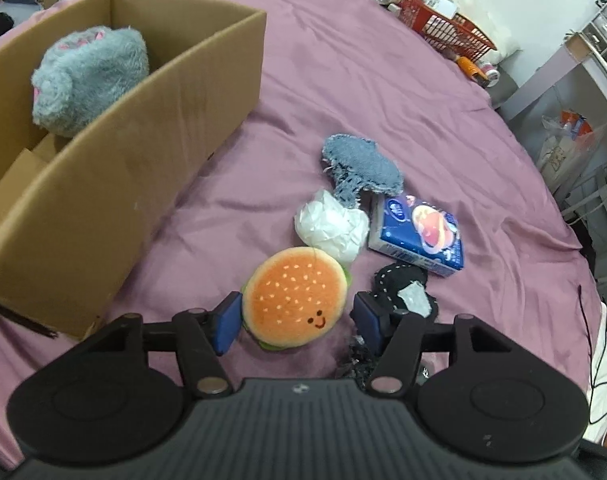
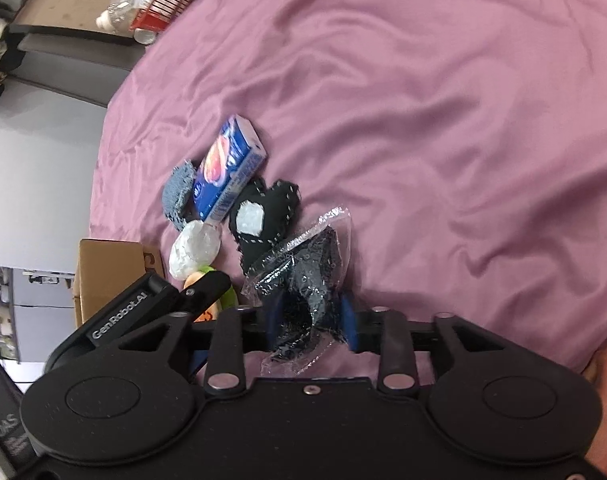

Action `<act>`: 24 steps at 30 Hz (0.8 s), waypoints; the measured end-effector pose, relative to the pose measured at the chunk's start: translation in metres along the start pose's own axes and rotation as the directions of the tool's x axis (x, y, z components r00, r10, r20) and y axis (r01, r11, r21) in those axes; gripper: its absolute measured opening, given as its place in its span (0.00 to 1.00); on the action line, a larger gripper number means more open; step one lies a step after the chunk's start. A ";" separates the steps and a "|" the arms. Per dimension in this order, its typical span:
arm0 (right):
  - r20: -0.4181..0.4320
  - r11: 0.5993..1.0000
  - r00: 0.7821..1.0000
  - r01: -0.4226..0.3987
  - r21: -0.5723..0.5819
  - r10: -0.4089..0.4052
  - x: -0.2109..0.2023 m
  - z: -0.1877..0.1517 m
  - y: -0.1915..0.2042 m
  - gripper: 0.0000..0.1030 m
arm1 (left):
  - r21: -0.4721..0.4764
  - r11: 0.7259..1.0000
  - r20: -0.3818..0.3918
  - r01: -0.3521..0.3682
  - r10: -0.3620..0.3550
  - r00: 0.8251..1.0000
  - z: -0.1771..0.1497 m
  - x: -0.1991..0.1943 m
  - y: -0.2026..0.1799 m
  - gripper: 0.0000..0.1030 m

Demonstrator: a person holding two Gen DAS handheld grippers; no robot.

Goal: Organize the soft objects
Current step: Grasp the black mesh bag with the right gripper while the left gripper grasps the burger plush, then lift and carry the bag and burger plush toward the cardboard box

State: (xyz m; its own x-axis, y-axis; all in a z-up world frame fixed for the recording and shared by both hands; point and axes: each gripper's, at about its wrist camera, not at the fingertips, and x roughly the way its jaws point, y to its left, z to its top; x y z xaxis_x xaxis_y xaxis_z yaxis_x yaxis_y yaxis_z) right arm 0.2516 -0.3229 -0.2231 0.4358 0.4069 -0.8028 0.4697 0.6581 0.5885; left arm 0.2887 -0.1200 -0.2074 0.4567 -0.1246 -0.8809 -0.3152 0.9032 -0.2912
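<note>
Left tongs (image 1: 294, 317) are spreading wide around the burger plush (image 1: 295, 303) lying on the pink sheet (image 1: 383, 100), beside the cardboard box (image 1: 143, 152) holding a grey plush (image 1: 89, 80). Right tongs (image 2: 311, 322) are pinching a plastic-bagged dark fabric (image 2: 307, 280).

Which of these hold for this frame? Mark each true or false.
1. The left gripper is shut on the tissue pack. False: it is open around the burger plush.
2. The right gripper is shut on a plastic bag. True.
3. The grey plush sits in the box. True.
4. The tissue pack is in the box. False: it lies on the purple sheet.
</note>
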 end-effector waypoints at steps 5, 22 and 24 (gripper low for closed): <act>-0.007 1.000 1.000 -0.001 0.017 0.001 0.004 0.001 -0.001 0.56 | -0.033 0.999 0.005 -0.011 0.011 1.000 -0.001 0.005 0.005 0.53; 0.002 0.994 1.000 0.000 -0.112 0.000 -0.003 -0.004 0.011 0.34 | -0.064 0.998 0.023 -0.009 0.011 1.000 -0.008 -0.033 0.019 0.47; 0.009 0.994 1.000 -0.024 -0.104 0.025 -0.010 -0.005 0.011 0.34 | -0.068 0.998 0.027 -0.007 0.009 1.000 -0.007 -0.040 0.021 0.47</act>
State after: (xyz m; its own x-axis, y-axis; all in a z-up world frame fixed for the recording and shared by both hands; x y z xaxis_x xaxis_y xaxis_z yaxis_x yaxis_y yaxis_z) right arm 0.2484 -0.3167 -0.2095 0.4542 0.4174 -0.7870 0.3769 0.7104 0.5943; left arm 0.2579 -0.0990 -0.1808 0.4760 -0.1054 -0.8731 -0.3744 0.8740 -0.3097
